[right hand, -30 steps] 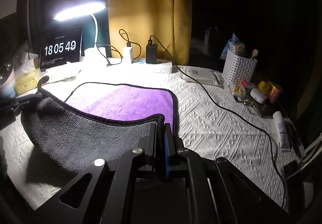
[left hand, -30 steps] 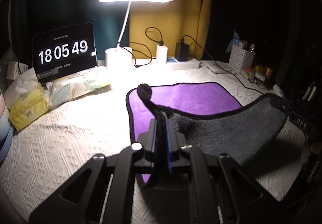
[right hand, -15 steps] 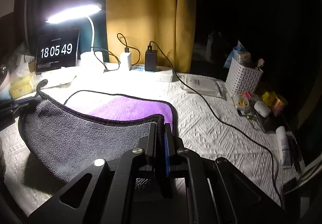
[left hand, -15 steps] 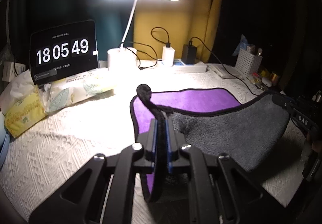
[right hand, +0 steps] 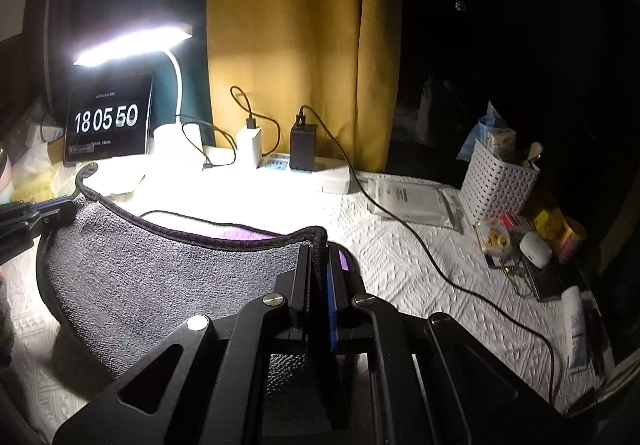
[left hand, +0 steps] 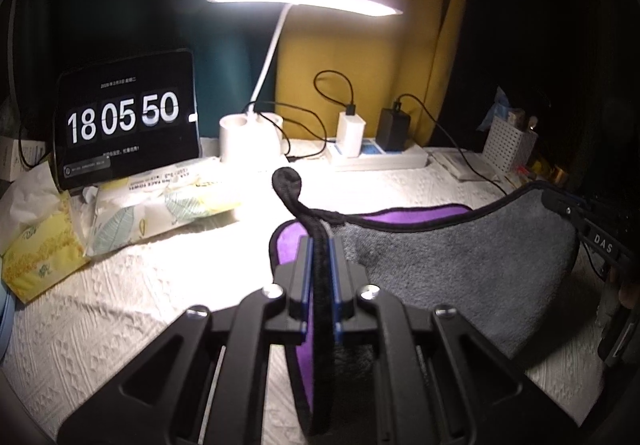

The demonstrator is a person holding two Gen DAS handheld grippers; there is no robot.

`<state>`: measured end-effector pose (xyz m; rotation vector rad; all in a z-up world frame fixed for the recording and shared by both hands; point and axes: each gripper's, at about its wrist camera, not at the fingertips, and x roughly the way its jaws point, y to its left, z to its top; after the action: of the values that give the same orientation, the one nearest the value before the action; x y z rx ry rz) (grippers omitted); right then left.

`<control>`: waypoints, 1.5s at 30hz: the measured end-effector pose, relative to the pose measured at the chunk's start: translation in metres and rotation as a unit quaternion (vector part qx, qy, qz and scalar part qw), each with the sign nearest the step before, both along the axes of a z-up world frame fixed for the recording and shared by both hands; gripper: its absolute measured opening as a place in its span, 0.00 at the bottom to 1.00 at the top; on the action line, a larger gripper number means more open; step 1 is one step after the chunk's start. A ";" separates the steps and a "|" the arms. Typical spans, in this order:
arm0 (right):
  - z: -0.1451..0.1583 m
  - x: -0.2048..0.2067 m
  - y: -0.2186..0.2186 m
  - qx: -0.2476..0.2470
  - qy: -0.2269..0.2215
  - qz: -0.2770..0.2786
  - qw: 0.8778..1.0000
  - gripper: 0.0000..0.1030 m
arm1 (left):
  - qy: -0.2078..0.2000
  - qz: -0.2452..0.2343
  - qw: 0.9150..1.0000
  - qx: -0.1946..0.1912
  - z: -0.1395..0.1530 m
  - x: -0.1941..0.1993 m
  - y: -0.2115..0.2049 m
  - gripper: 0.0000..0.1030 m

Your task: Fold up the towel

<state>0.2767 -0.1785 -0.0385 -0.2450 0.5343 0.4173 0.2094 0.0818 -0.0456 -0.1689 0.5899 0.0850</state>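
The towel [left hand: 460,265], purple on one side and grey on the other with a black hem, lies on the white textured tablecloth. My left gripper [left hand: 320,245] is shut on its near left corner and holds it raised. My right gripper [right hand: 318,249] is shut on the near right corner. The lifted near edge hangs between them with the grey side [right hand: 160,277] toward me. Only a strip of the purple side [left hand: 416,215] shows behind it. The black hanging loop [left hand: 286,181] sticks up past my left fingers.
At the back stand a lit desk lamp [left hand: 252,137], a tablet clock [left hand: 128,125], a power strip with chargers [left hand: 376,157] and tissue packs [left hand: 160,205]. A white basket [right hand: 496,181], small items and a black cable [right hand: 440,265] lie to the right.
Both grippers have carried the towel's near edge up and toward the far edge. The grey side now covers most of the purple side. The clock went from 18:05:49 to 18:05:50.
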 end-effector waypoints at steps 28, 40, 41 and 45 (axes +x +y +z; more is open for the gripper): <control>-0.024 0.070 0.023 -0.004 0.009 -0.004 1.000 0.07 | 0.023 0.034 0.999 -0.004 -0.029 0.062 0.028 0.08; -0.059 0.095 0.031 -0.040 0.034 -0.019 0.998 0.07 | 0.090 0.026 0.996 -0.006 -0.061 0.095 0.029 0.08; -0.061 0.096 0.032 -0.044 0.037 -0.020 0.998 0.07 | 0.097 0.026 0.995 -0.007 -0.064 0.098 0.030 0.08; -0.071 0.103 0.032 -0.057 0.052 -0.027 0.997 0.07 | 0.114 0.029 0.993 -0.013 -0.073 0.102 0.032 0.08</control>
<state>0.3795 -0.1466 -0.1096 -0.3190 0.6672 0.3490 0.3117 0.1137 -0.1183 -0.2029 0.8133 0.1550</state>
